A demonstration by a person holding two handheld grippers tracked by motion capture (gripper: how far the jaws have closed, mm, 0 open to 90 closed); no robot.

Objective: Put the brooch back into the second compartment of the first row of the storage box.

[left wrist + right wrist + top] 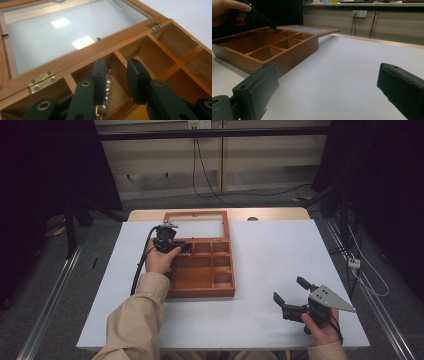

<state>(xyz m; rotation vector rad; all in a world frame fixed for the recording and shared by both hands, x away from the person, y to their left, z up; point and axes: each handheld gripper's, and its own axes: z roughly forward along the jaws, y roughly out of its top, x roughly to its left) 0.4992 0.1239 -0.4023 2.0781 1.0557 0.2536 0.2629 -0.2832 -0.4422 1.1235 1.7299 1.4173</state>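
A wooden compartment box (200, 292) lies open on the white table, its glass-paned lid (196, 213) folded back flat behind it. My left gripper (186, 247) reaches down into a back-left compartment. In the left gripper view its jaws (117, 62) stand a little apart, so it is open. A string of silvery beads (108, 87) hangs along the inner face of the left jaw down to the compartment floor, and the pads do not press on it. My right gripper (288, 289) rests at the table's front right, wide open with nothing between its jaws (327, 72).
Brass hinges (41, 80) join the lid to the box. The other compartments (165, 57) look bare. White tabletop (270, 260) stretches between the box and the right gripper. Cables run across the floor behind the table, and dark curtains hang at both sides.
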